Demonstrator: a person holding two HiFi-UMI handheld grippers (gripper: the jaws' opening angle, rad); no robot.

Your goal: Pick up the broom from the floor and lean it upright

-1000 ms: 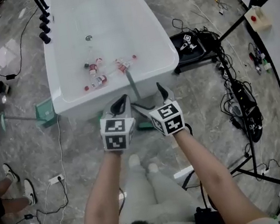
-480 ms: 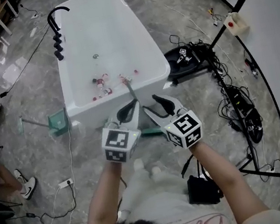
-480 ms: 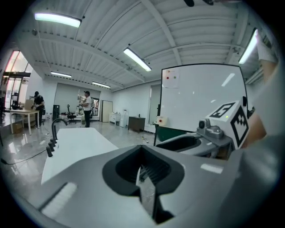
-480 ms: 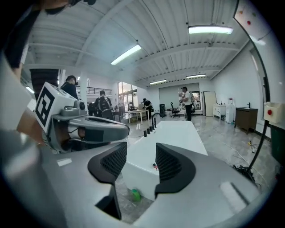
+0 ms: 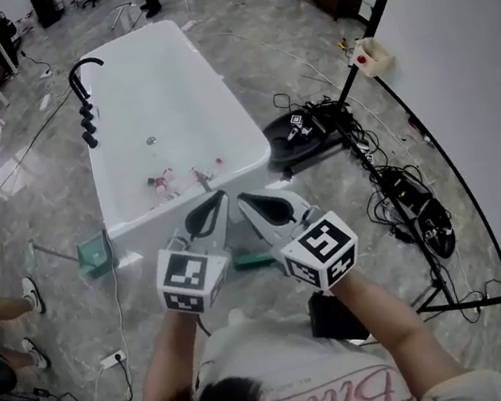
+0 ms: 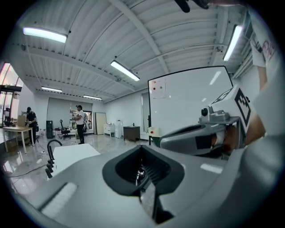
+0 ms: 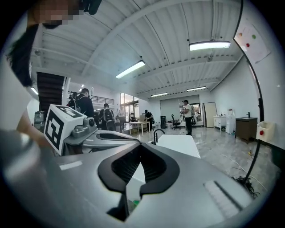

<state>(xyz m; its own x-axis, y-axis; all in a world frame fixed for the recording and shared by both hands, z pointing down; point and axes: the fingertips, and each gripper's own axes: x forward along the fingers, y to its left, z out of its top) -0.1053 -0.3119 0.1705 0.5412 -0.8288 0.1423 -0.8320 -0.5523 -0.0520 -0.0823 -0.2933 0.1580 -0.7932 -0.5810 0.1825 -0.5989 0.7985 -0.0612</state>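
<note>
The white bathtub (image 5: 140, 225) holds a small scatter of bottles (image 5: 160, 181) with red caps near its close end, with a round drain (image 5: 151, 141) farther up the basin and a black faucet (image 5: 81, 99) on its left rim. On the floor to the tub's left lies a green dustpan (image 5: 96, 252); what is in it cannot be made out. The broom (image 5: 253, 261) stands against the tub's near end - its green head shows on the floor between the two grippers, and the tip of its handle (image 5: 203, 182) rises above the rim, while the stretch between is hidden behind the grippers. The person's bare forearms reach forward side by side, holding the left gripper (image 5: 215, 201) and the right gripper (image 5: 246, 200) close together, both aimed about level toward the tub. The left gripper view shows its fingers (image 6: 89, 191) drawn together at the tips with nothing between them; the right gripper's fingers (image 7: 187, 187) are likewise pressed together and empty - only a sliver of tub and green shows through the slit. Neither gripper touches the broom. The lower end of the broom head is cut off by the marker cubes.
</note>
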